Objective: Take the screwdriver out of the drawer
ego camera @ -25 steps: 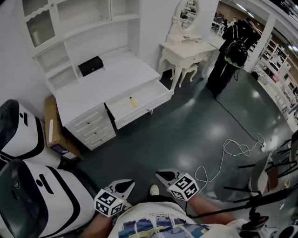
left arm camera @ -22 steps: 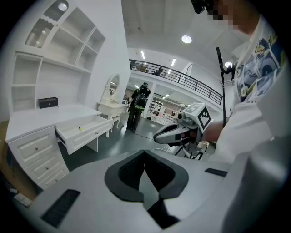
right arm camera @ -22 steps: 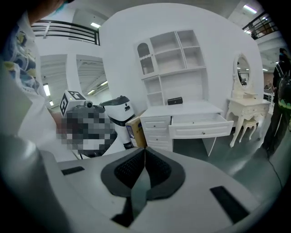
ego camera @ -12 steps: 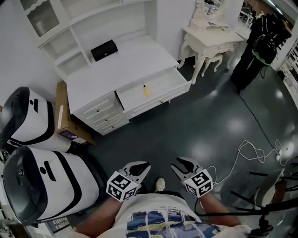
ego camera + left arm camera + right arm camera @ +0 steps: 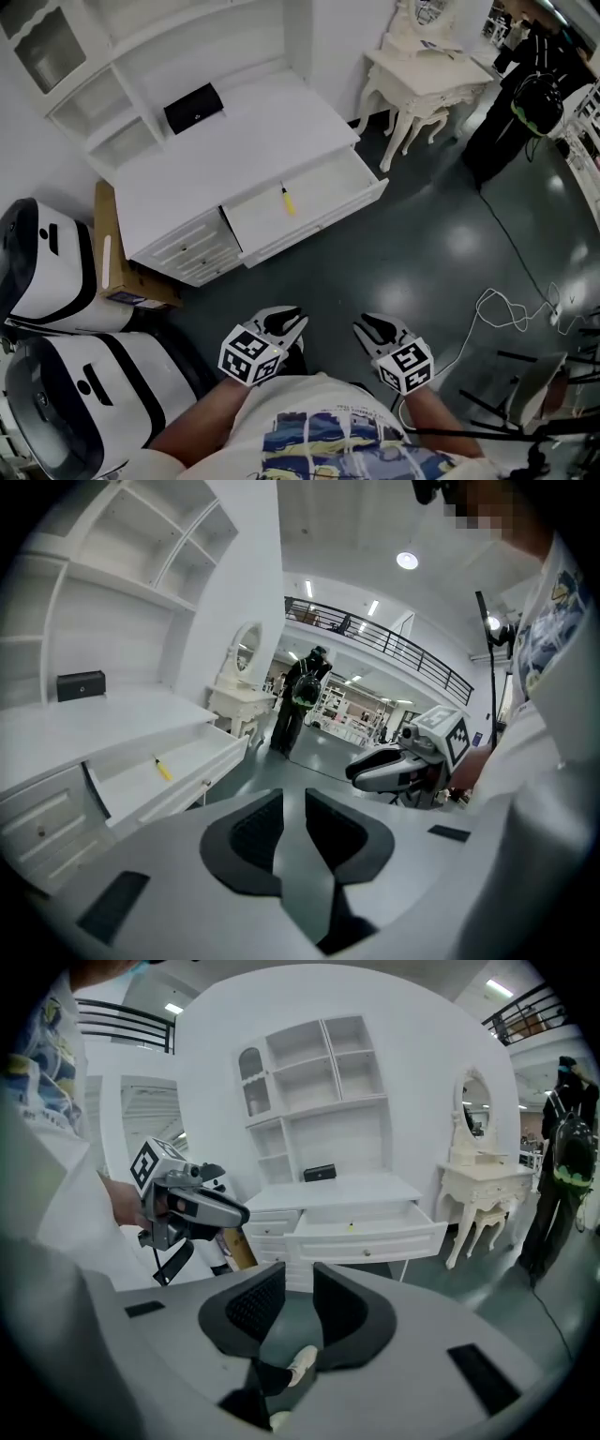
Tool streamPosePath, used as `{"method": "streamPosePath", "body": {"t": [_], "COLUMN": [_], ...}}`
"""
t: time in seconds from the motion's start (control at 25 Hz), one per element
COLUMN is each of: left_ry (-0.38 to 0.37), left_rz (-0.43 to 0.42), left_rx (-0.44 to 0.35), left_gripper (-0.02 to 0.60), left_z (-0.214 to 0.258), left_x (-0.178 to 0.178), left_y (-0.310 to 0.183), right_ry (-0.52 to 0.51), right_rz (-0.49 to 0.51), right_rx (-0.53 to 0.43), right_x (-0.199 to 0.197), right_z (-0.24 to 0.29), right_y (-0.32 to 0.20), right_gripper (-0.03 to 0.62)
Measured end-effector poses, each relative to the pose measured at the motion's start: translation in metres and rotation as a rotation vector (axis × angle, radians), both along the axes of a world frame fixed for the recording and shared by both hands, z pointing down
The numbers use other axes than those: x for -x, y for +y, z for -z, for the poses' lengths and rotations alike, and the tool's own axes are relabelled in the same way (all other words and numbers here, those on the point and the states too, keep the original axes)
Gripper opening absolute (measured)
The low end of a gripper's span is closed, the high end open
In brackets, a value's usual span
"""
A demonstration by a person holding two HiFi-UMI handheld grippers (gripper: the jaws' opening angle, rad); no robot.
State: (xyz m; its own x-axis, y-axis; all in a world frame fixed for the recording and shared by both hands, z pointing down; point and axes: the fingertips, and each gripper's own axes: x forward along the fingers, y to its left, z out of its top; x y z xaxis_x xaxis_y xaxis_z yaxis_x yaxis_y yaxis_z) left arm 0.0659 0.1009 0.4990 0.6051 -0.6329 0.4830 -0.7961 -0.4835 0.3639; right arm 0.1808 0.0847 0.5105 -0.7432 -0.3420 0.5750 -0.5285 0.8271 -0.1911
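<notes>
A yellow screwdriver (image 5: 286, 199) lies in the open drawer (image 5: 330, 178) of a white desk (image 5: 234, 150). Both grippers hang low over the dark floor, well short of the desk. My left gripper (image 5: 292, 321) is open with nothing between its jaws. My right gripper (image 5: 367, 324) also holds nothing; its jaws are closing but still stand apart. In the left gripper view the screwdriver (image 5: 163, 769) shows far off at the left, past the gripper (image 5: 292, 810). In the right gripper view the screwdriver (image 5: 351, 1227) is a small speck in the drawer (image 5: 367, 1238) beyond the gripper (image 5: 298, 1299).
A black box (image 5: 193, 107) sits on the desk top under the shelves. A white vanity table (image 5: 427, 70) stands to the right, with a person in black (image 5: 525, 94) beyond. White machines (image 5: 52, 272) and a cardboard box (image 5: 112, 267) flank the desk's left. A white cable (image 5: 506, 305) lies on the floor.
Both grippers have moved forward across the floor toward the desk, and the desk with its open drawer now sits closer in the head view.
</notes>
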Motion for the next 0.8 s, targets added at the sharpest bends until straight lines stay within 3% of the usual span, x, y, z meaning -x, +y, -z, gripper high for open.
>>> {"method": "streamPosePath", "body": {"t": [0.36, 0.68, 0.8], "left_ry": [0.044, 0.043, 0.028], "left_rz": [0.068, 0.217, 0.292], "left_rx": [0.045, 0.174, 0.226], "left_gripper": [0.069, 0.074, 0.074], "left_z": [-0.029, -0.093, -0.119], "left_x": [0.080, 0.119, 0.131], "left_y": [-0.149, -0.229, -0.259], "right_ry": [0.021, 0.051, 0.049], "right_rz": [-0.101, -0.084, -0.035], "right_rx": [-0.027, 0.011, 0.026], "right_x": [0.041, 0.045, 0.048], "right_z": [0.021, 0.012, 0.005], "right_y": [-0.106, -0.173, -0.206], "right_gripper": [0.100, 0.100, 0.100]}}
